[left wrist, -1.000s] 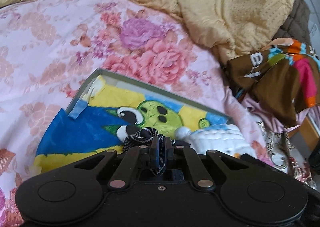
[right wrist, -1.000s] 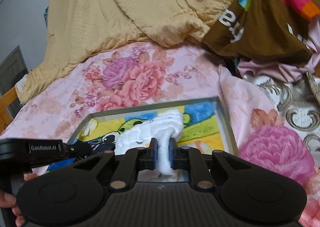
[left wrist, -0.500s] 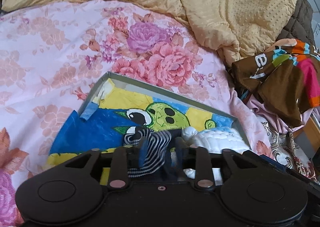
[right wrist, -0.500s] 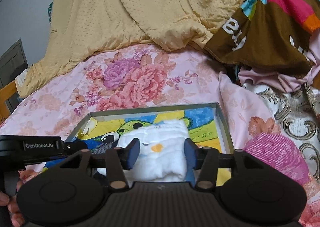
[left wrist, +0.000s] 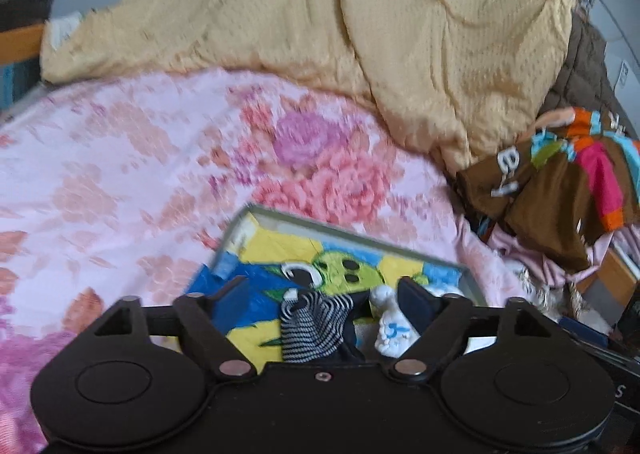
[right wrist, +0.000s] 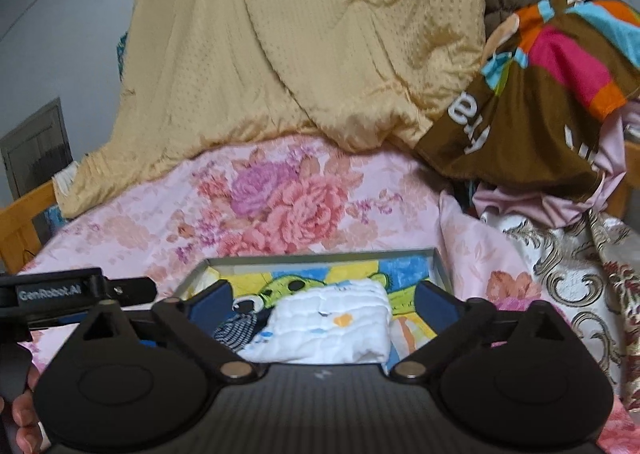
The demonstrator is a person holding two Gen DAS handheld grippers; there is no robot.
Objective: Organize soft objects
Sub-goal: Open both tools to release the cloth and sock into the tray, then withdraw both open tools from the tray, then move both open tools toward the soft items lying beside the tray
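A grey-rimmed tray with a green cartoon print lies on the floral bed; it also shows in the right wrist view. A black-and-white striped sock lies in it, free between the fingers of my open left gripper. A white folded cloth lies in the tray beside the sock, free in front of my open right gripper. The cloth's edge shows in the left wrist view.
A pink floral sheet covers the bed. A tan quilt is heaped at the back. A brown multicoloured garment and patterned cloth lie at the right. The left gripper's body is at the tray's left.
Both grippers went from shut to wide open, letting the sock and the white cloth drop into the tray. Both have pulled back and up a little.
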